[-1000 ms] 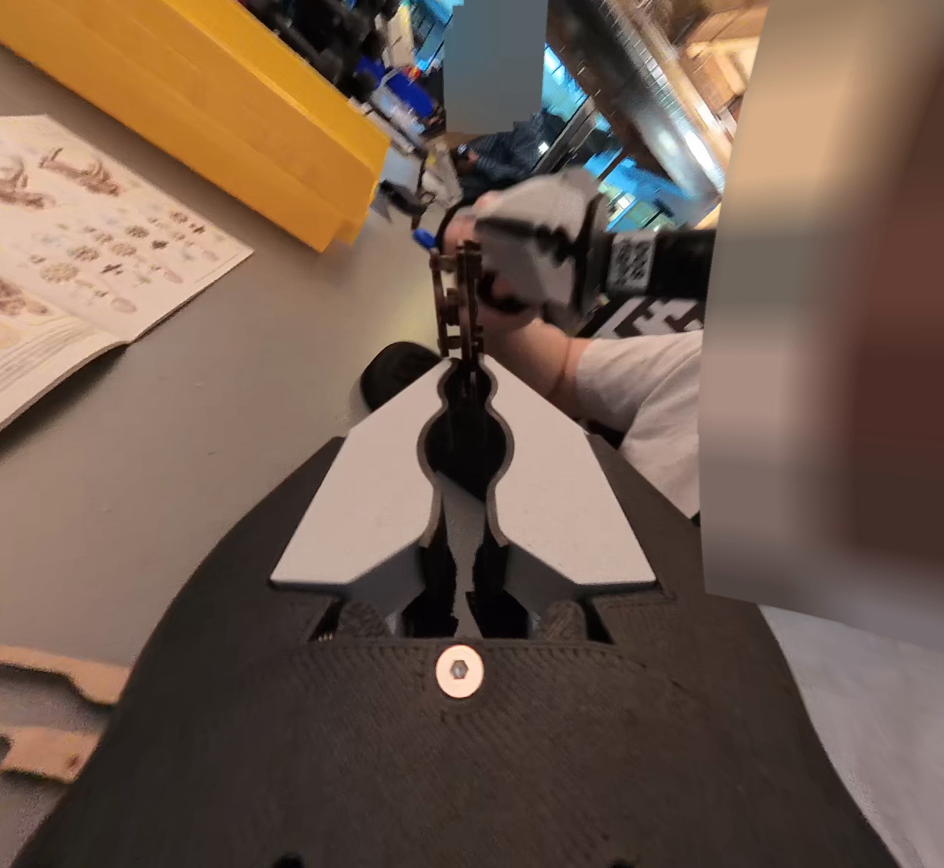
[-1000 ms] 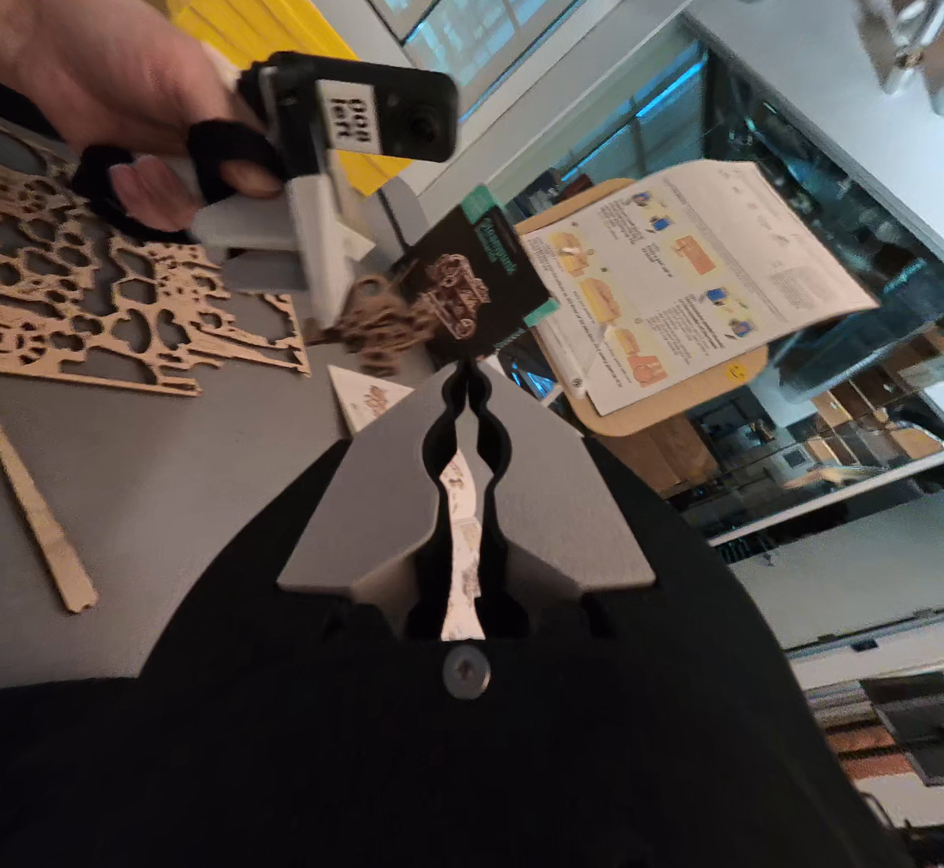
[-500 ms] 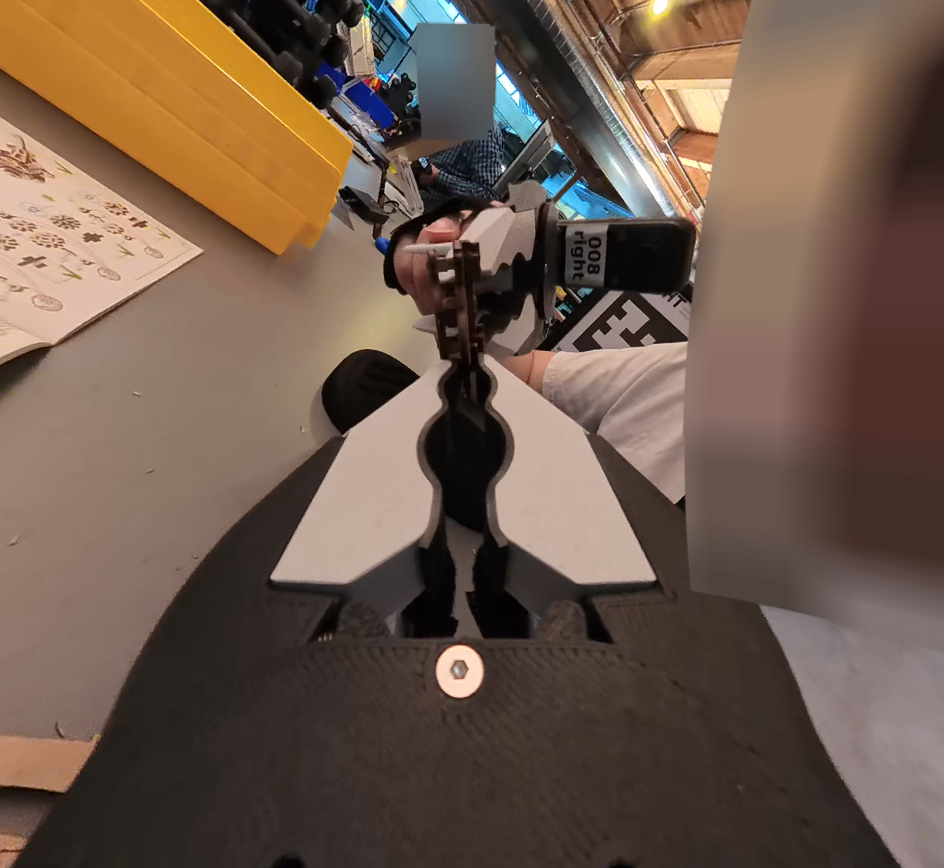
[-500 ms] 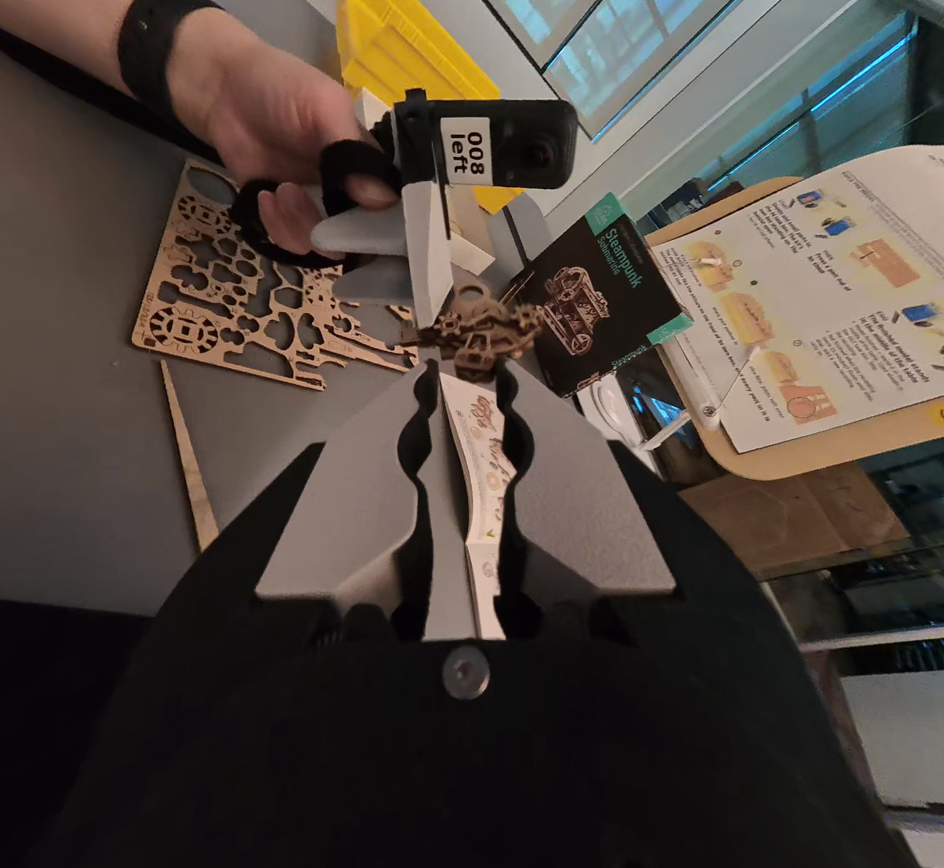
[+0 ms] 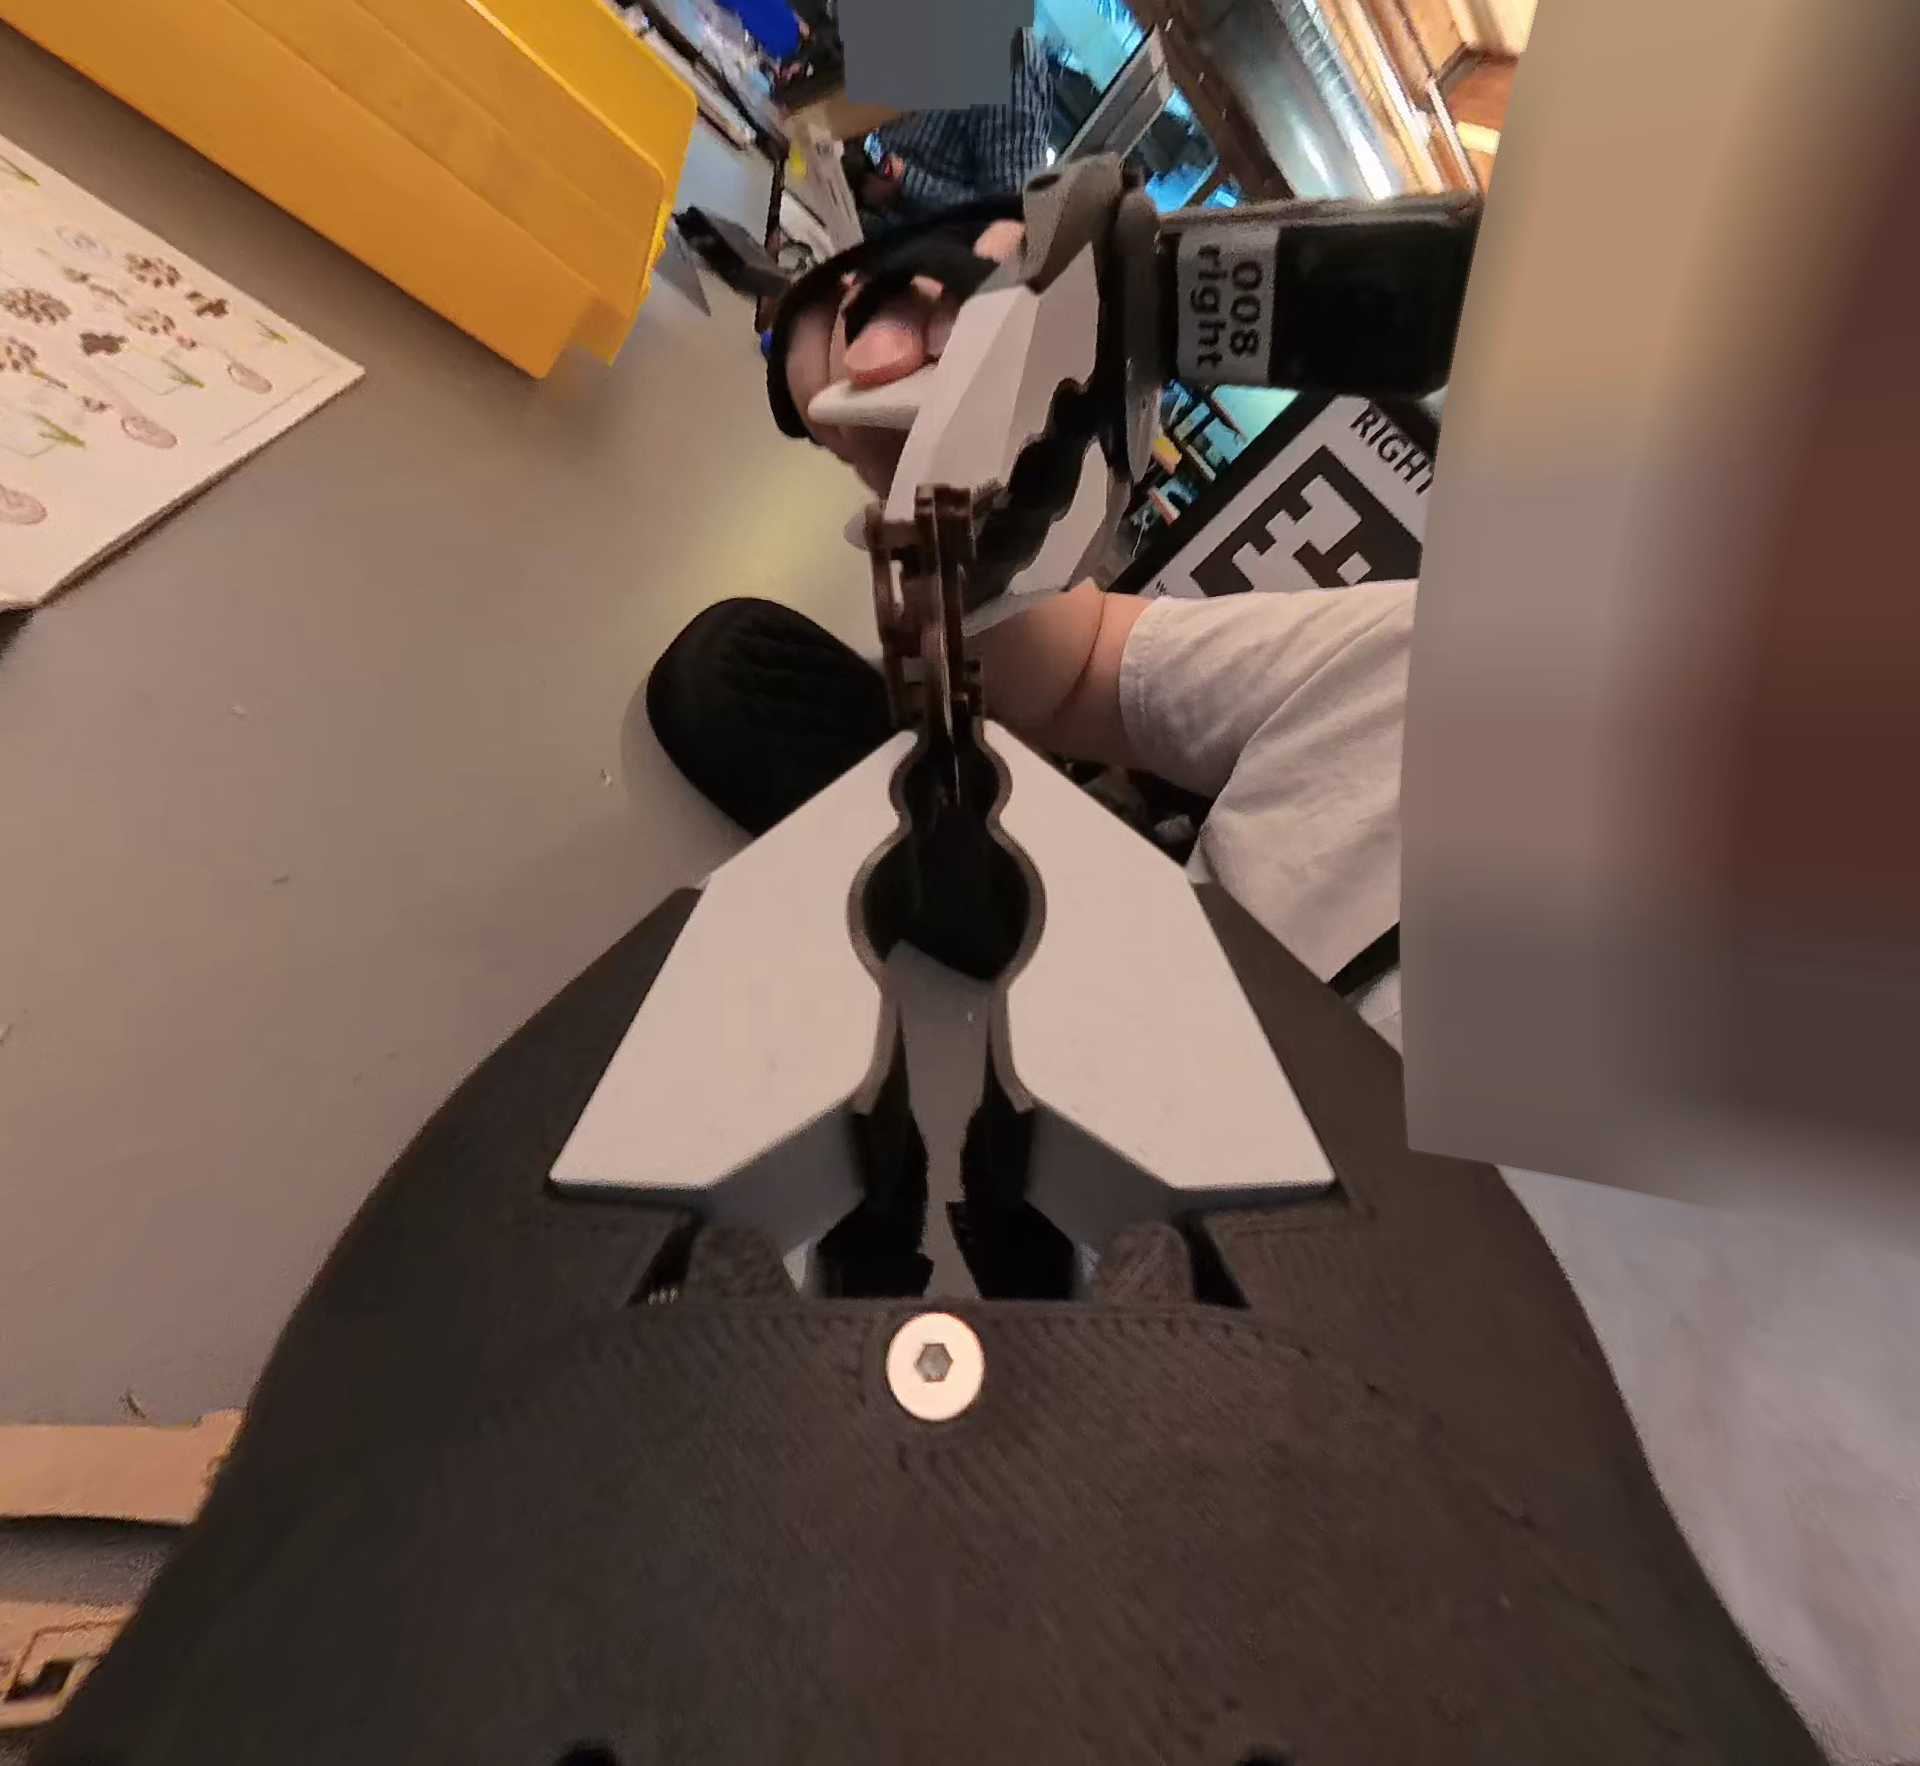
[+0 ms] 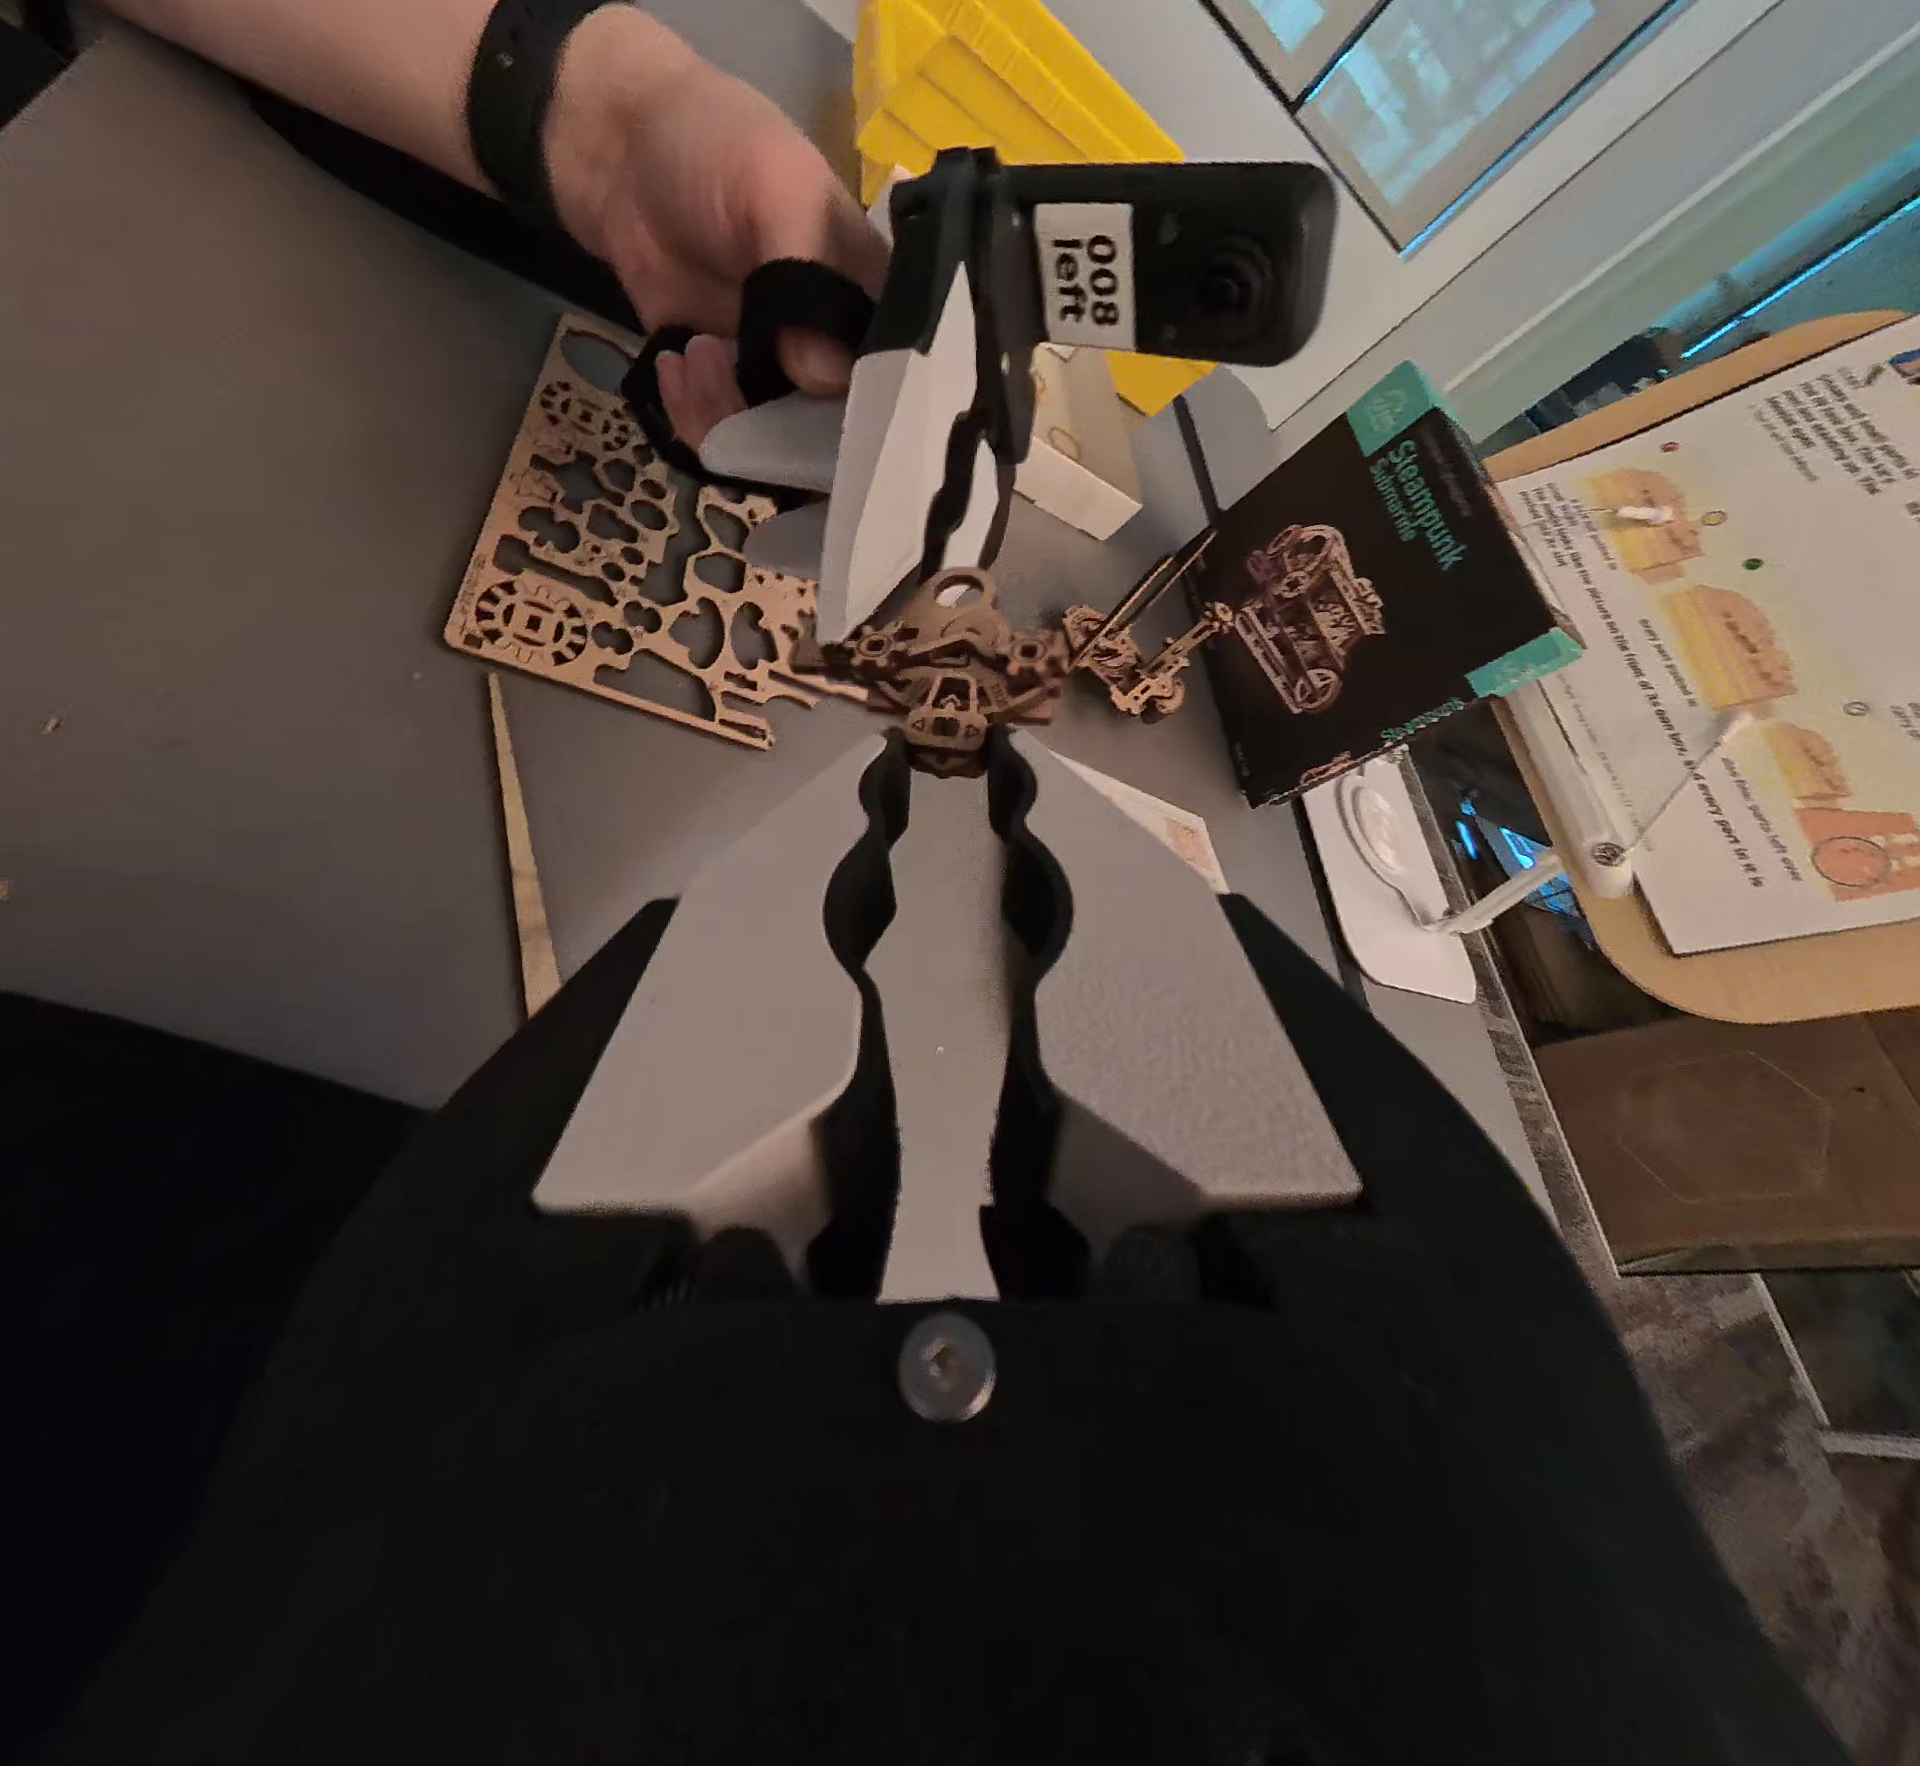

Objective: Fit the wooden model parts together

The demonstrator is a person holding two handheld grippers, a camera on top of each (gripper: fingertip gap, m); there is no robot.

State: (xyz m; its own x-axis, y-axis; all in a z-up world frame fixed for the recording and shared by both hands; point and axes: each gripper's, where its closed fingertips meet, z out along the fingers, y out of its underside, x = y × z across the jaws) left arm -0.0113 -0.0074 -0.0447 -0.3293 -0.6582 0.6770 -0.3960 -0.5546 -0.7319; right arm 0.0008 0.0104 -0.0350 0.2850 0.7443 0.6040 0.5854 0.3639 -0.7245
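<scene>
Grey-fingered left gripper (image 5: 940, 740) stays clamped on a small brown laser-cut wooden model assembly (image 6: 940, 667), held above the grey table (image 6: 260, 833). Beyond it, the right gripper (image 6: 940, 760), apart from the model a second ago, now brackets its lower end, fingers parted, apparently ready to grip.

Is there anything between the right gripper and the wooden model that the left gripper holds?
Nothing visible. The right gripper is already at the model, its open jaws around the model's lower tip. The left gripper holds the model from the far side.
</scene>
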